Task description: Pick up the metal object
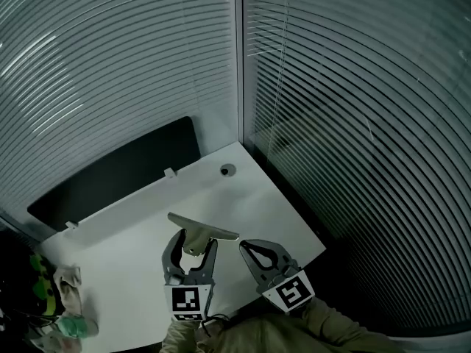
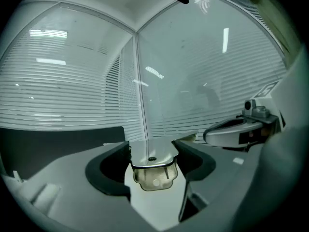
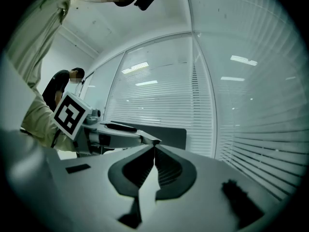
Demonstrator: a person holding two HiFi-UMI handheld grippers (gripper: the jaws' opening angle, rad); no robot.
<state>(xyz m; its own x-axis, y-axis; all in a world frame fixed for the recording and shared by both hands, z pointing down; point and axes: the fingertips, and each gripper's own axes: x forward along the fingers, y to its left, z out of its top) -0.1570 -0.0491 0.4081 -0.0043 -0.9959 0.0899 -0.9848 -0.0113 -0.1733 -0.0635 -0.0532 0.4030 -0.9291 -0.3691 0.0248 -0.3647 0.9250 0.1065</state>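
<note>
Now | metal object — flat plate, gripped by its pale end between the jaws of left gripper, over white desk | right gripper — jaws pressed together, empty, just beside | handling: hold firm, raise level; smooth plate likely slips if tilted.

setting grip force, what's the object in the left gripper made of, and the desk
The metal object: looks like polished steel, mirror finish, since it reflects the blinds. Its yellowish lower part could be brass or plastic; unclear. The desk: smooth matte white, probably laminate.
</note>
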